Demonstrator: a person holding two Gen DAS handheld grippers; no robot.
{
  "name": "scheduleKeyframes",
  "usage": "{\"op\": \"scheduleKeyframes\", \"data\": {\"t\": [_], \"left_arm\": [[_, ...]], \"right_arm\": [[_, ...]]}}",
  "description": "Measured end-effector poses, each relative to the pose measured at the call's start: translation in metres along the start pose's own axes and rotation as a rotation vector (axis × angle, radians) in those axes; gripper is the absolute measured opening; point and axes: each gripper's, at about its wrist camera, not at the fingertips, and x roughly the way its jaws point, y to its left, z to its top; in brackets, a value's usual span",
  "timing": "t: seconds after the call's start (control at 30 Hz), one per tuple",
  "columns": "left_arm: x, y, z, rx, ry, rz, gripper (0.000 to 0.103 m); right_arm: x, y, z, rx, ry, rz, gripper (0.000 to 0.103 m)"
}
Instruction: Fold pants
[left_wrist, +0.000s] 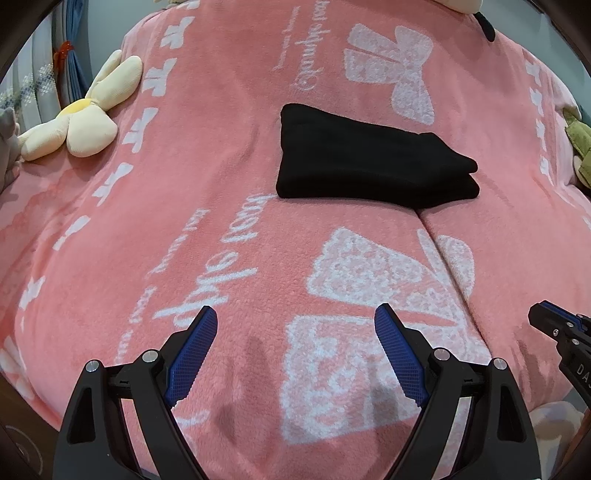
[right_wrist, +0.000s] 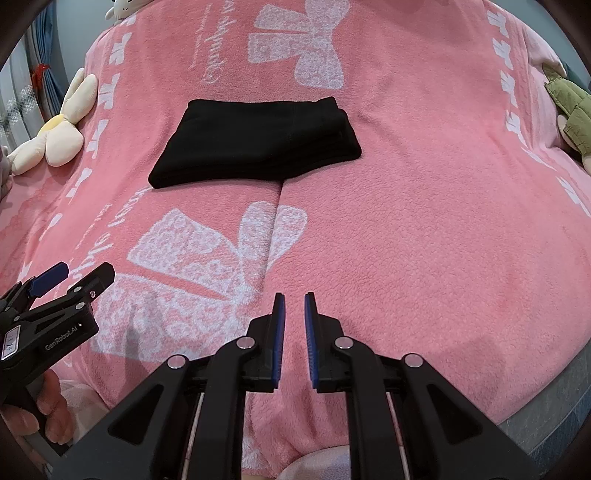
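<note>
My left gripper (left_wrist: 295, 317) has its fingers spread wide with nothing between them, just hovering over the pink fleece blanket (left_wrist: 110, 258) on the bed. My right gripper (right_wrist: 294, 302) is nearly pinched closed, only a thin gap between the blue pads, and it's empty too. Neither one touches any fabric.

Well ahead of both sets of fingers sit the black pants (right_wrist: 258, 140), already folded into a compact stack, a bit right of my left fingers and a bit left of my right ones. Since both hands are backed off and empty, I'd say the fold is pretty much done and I'm just parked here.

The left wrist view catches the stacked layers along the bundle's right end (left_wrist: 469, 177). The right wrist view shows the flat top better, plus my hand (right_wrist: 33, 410) around the left gripper's handle. Further out: a flower plushie (left_wrist: 85, 114) off to the left, something green (right_wrist: 569, 110) off right.
</note>
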Motion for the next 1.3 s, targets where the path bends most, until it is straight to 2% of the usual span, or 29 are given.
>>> {"op": "scheduleKeyframes", "data": {"t": [0.57,1.3], "left_arm": [[-0.002,-0.0044,-0.0019,0.051,-0.029,0.022,0.082],[-0.0044,-0.0039,-0.0019,0.045,-0.039,0.003,0.082]], "right_arm": [[0.0007,-0.0011,0.0004,0.0,0.0,0.001,0.011],[0.0018,0.0016,-0.0015,0.002,0.003,-0.012,0.011]]}}
